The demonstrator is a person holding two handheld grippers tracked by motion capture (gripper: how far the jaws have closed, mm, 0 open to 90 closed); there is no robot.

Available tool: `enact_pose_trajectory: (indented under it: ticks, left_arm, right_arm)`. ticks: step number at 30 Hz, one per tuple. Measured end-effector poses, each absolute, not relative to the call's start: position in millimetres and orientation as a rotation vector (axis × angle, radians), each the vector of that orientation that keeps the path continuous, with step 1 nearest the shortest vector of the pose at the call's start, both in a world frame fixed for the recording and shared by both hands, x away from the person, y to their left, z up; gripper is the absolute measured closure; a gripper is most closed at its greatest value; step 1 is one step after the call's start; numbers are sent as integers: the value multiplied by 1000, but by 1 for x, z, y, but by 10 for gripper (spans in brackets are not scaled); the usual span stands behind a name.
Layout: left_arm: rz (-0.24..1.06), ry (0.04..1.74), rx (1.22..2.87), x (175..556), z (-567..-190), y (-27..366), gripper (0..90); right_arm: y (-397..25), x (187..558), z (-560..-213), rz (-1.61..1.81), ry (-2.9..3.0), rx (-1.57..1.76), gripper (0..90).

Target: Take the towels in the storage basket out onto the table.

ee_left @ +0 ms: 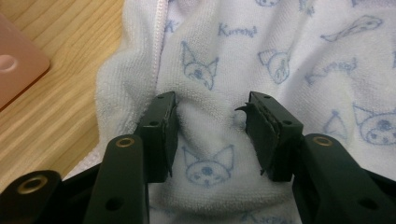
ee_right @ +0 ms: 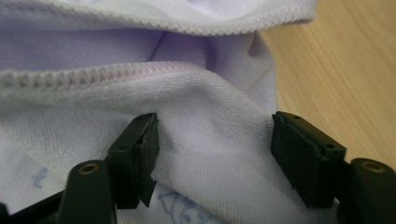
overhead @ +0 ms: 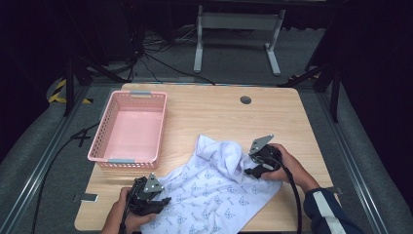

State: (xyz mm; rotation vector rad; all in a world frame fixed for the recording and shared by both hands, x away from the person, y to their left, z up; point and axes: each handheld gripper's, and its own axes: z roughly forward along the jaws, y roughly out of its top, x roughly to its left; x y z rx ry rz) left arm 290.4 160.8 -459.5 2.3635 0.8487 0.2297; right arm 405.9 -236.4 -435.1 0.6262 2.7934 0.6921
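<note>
**Q:** Black jaws on each gripper: how do they stand?

**A:** Left gripper (ee_left: pixel 210 135): jaws set wide apart, pressed down onto a raised ridge of the white towel (ee_left: pixel 280 56), with the cloth bulging up between them but not pinched. Right gripper (ee_right: pixel 215 154): jaws likewise spread wide, a fold of the same towel lying between them, unclamped; a pale pink stitched hem runs just beyond its fingertips.

**Q:** Where do the grippers sit in the high view?

**A:** Left gripper (overhead: pixel 163 200), held in the left hand (overhead: pixel 124 214), is at the towel's near-left part, close to the bench's near edge. Right gripper (overhead: pixel 249 170), held in the right hand (overhead: pixel 287 165), meets the bunched far-right part of the towel (overhead: pixel 214 195).

**Q:** And the towel itself?

**A:** White terry printed with blue cat faces and lettering. It lies spread across the near middle of the bench (overhead: pixel 204 112), its near end reaching the near edge; its far end is crumpled into a raised fold.

**Q:** What lies farther out?

**A:** A pink perforated basket (overhead: pixel 109 124) stands at the far-left part of the bench, apart from the towel.
</note>
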Motion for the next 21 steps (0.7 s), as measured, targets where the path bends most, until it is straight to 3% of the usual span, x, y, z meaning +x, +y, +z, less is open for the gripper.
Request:
enact_pose_trajectory:
  ticks: [2,3,4,7,17,21]
  left_arm:
    - [226,853,2361,290,-460,161,544]
    - [226,853,2361,290,-460,161,544]
    - [228,854,2361,290,-460,161,544]
    - [221,857,2366,291,-459,162,556]
    - [223,865,2351,292,-460,162,580]
    - [199,871,2355,290,-459,166,582]
  right_arm:
    - [-240,406,-433,718,2800,622,531]
    - [-240,406,-433,718,2800,622,531]
    - [-242,405,-431,728,2797,619,622]
    - [-248,402,-425,755,2753,629,782]
    - [-290,410,-393,896,2444,854,809]
    - [-317,430,-385,890,2240,1045,827]
